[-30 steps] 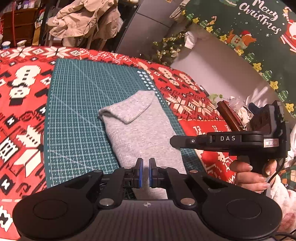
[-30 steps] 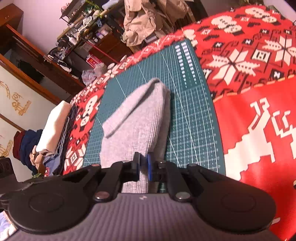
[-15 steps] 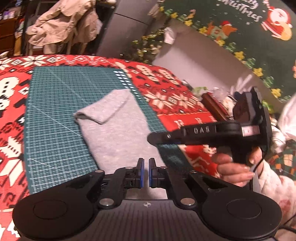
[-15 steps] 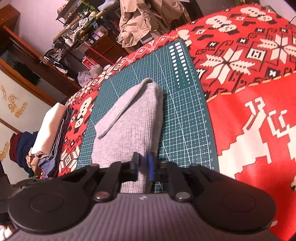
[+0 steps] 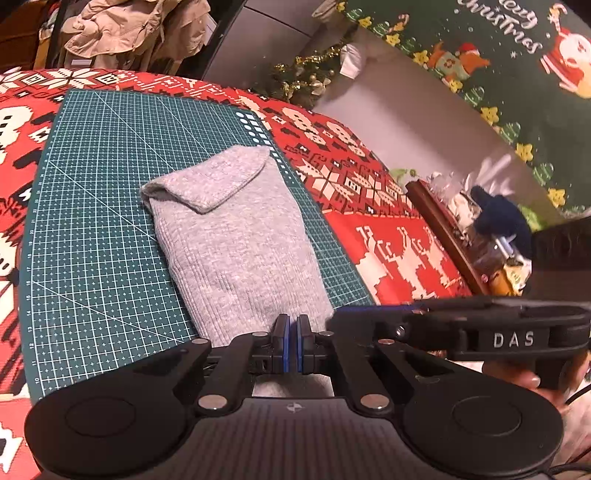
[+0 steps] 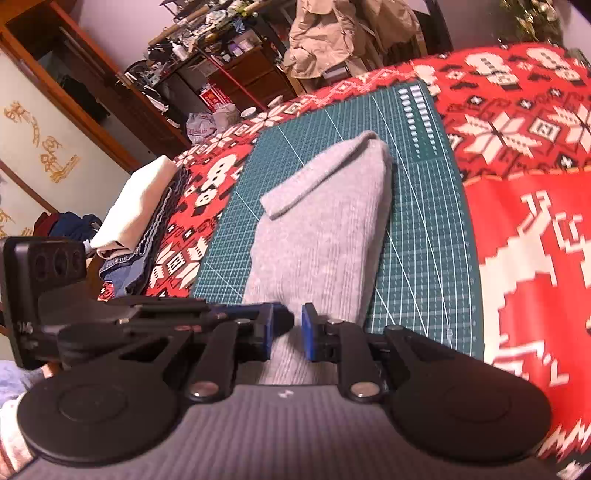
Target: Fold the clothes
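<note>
Folded grey sweater [image 5: 236, 243] lying on the green cutting mat [image 5: 96, 229] over the red patterned cloth [image 5: 391, 243]. Left gripper [image 5: 291, 343] closed, empty, at near edge. Right gripper [image 6: 287, 338] slightly parted, jaws just opened, cloth between unpinched.

i'm seeing warm, dim indoor light, and colours are leaning reddish. the cutting mat [image 5: 103, 229] is showing evenly lit, with no glare and only soft shadows under the grey garment [image 6: 325, 229]. the fisheye is bending straight grid lines hard toward the edges. the right gripper [image 5: 332, 319] is smearing with motion blur in the left view, and the far shelves [image 6: 207, 33] are looking soft and grainy.
</note>
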### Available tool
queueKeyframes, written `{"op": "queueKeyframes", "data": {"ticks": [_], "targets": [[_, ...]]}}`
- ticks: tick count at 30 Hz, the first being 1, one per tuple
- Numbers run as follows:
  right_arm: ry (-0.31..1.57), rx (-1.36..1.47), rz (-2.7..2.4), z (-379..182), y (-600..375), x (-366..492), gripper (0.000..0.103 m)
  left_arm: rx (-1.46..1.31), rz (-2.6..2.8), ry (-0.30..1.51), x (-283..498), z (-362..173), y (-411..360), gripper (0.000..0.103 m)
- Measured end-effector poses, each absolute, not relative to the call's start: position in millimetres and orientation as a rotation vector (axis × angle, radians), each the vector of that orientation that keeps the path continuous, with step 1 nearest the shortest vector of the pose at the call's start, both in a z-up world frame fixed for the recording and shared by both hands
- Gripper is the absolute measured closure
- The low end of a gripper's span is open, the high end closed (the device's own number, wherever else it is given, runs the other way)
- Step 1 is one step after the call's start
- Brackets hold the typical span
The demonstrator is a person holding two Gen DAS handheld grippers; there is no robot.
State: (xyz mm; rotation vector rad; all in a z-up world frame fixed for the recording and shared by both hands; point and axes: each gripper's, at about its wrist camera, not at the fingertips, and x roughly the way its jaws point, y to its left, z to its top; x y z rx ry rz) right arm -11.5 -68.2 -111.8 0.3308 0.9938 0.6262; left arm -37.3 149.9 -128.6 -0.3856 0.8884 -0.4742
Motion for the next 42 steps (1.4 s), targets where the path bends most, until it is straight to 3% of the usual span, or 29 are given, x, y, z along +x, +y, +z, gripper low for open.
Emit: {"op": "queueKeyframes", "data": {"ticks": [6,13,17,19,22,33,35,36,37,42], "targets": [[0.996,0.294,0.665,-106.2,-71.1,-23.1,0.084,-0.397,-0.513,0.851,-59.5,-107.8,169.2,0.099],[1.054,0.211,0.661,-123.2,-57.1,-30.4,0.084,-0.293,-0.566,0.988,-60.5,-134.1,149.3,0.102],[1.073,0.219,0.615,-133.2,-63.7,-25.4,0.100,-0.256,-0.572,1.016,-65.8,-142.8,141.9,0.102],[1.067,0.216,0.612,-131.6,-67.0,-26.6,0.100,-0.246,-0.565,1.010,-68.3,-139.2,140.8,0.102],[1.039,0.188,0.634,-123.6,-67.3,-33.3,0.092,-0.260,-0.562,0.982,-72.3,-130.6,145.9,0.102],[1.052,0.106,0.651,-125.0,-55.6,-39.3,0.094,-0.230,-0.441,0.951,-75.9,-117.4,150.1,0.100],[1.047,0.109,0.629,-120.5,-59.9,-38.1,0.088,-0.207,-0.400,0.947,-77.8,-113.1,149.1,0.096],[1.040,0.109,0.617,-117.4,-62.2,-37.9,0.085,-0.196,-0.379,0.944,-78.8,-111.0,148.5,0.089],[1.031,0.104,0.606,-114.2,-64.0,-38.4,0.075,-0.185,-0.358,0.942,-79.8,-108.9,148.0,0.083],[1.011,0.070,0.590,-99.2,-71.9,-39.0,0.066,-0.139,-0.286,0.885,-81.9,-96.2,144.5,0.062]]}}
